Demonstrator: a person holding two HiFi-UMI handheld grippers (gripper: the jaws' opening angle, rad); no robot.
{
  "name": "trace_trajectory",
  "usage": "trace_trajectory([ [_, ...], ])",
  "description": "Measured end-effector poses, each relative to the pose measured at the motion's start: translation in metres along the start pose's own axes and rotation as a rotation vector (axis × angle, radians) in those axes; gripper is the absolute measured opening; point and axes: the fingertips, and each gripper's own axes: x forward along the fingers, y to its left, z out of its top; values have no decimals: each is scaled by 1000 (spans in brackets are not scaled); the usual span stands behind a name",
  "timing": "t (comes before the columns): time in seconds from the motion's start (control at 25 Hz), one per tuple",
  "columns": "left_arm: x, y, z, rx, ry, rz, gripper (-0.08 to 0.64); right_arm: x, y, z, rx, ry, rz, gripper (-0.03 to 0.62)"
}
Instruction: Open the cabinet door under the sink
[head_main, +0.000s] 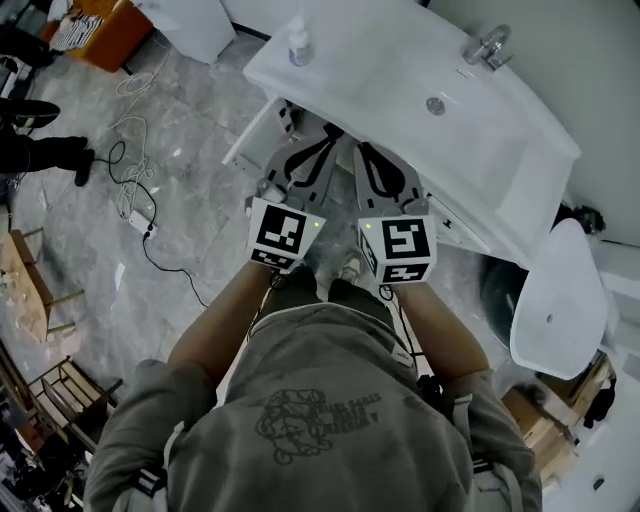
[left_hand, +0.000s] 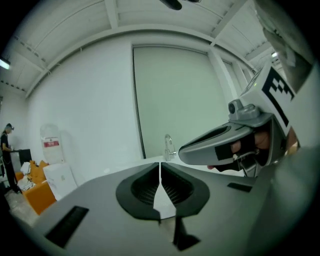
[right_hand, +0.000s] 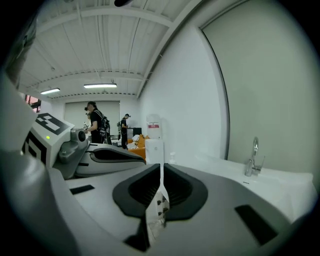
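In the head view the white sink (head_main: 520, 140) with its faucet (head_main: 487, 45) juts out above the white cabinet (head_main: 253, 138) beneath it. I cannot tell whether the cabinet door stands open. My left gripper (head_main: 303, 140) and right gripper (head_main: 372, 158) are held side by side, pointing at the cabinet just below the sink's front edge. Both are shut with nothing between the jaws. The left gripper view shows its jaws closed (left_hand: 160, 172) with the faucet (left_hand: 169, 147) beyond. In the right gripper view the gripper (right_hand: 161, 175) is also closed beside the sink top (right_hand: 285, 180).
A soap bottle (head_main: 299, 44) stands on the sink's far corner. A white toilet (head_main: 556, 300) sits at the right. Cables and a power strip (head_main: 136, 216) lie on the grey floor at the left, with wooden frames (head_main: 30, 290) and an orange box (head_main: 105, 30). People (right_hand: 95, 125) stand far off.
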Motion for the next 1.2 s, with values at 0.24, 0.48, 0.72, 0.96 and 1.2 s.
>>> trace_trajectory([
  [0.24, -39, 46, 57, -12, -99, 129, 25, 5, 31, 65, -81, -114, 108, 40],
  [0.48, -78, 65, 93, -12, -161, 179, 25, -10, 55, 115, -100, -208, 181, 40],
  [0.72, -106, 79, 115, 33, -189, 245, 25, -25, 68, 163, -160, -298, 222, 40],
  [0.96, -128, 88, 136, 118, -193, 299, 25, -43, 83, 201, -195, -377, 223, 40],
  [1.2, -137, 95, 150, 160, -224, 315, 25, -44, 77, 203, -238, -369, 221, 35],
])
